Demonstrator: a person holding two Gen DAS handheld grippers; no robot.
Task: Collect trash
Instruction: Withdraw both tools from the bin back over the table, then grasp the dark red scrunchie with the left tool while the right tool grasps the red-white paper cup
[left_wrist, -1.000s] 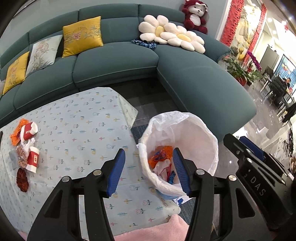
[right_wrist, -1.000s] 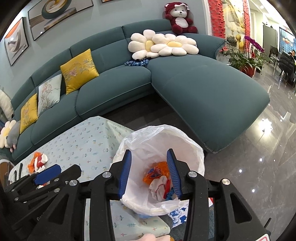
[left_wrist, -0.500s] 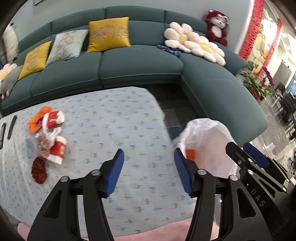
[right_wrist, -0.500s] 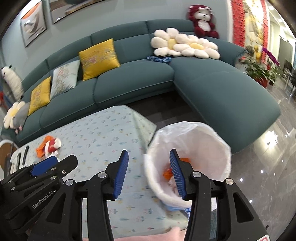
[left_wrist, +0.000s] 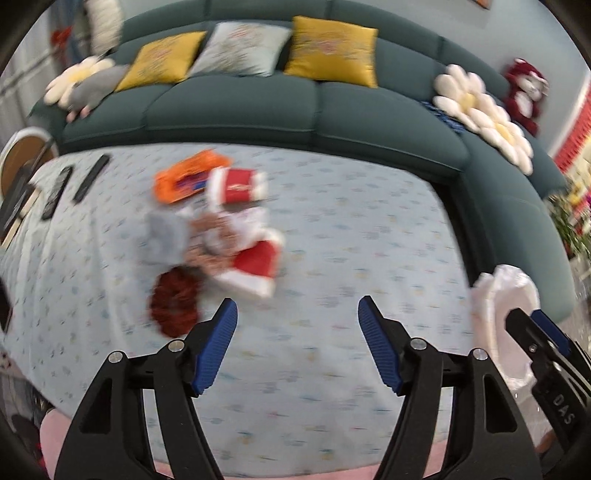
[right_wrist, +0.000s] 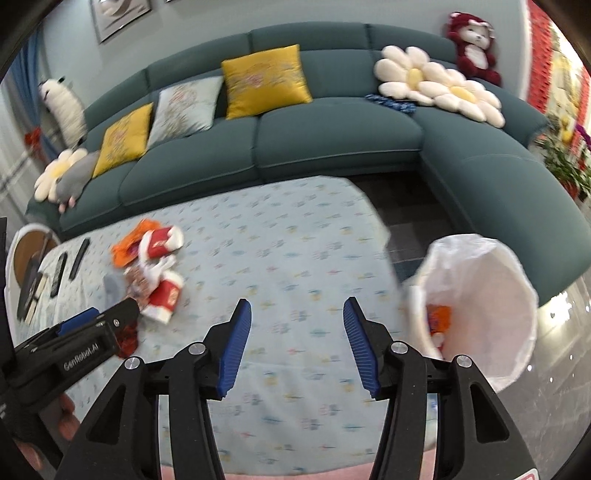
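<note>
A heap of trash lies on the patterned tablecloth (left_wrist: 351, 229): two red-and-white paper cups (left_wrist: 238, 186) (left_wrist: 256, 267), an orange wrapper (left_wrist: 184, 177), a grey piece (left_wrist: 164, 236) and a dark red net-like clump (left_wrist: 175, 308). My left gripper (left_wrist: 297, 317) is open and empty, just right of the heap and short of it. The heap also shows in the right wrist view (right_wrist: 155, 266). My right gripper (right_wrist: 297, 314) is open and empty over the cloth. The white-lined trash bin (right_wrist: 476, 295) stands off the table's right end and holds orange trash.
A teal sectional sofa (right_wrist: 332, 140) with yellow and grey cushions wraps the far side and right. Remotes (left_wrist: 90, 177) and a dark flat object lie at the table's left end. A round side table (right_wrist: 29, 254) stands left. Potted plants (right_wrist: 565, 166) stand right.
Both grippers have swung left, away from the bin and over the table. The trash heap now sits close ahead of the left gripper. Both stay open and empty.
</note>
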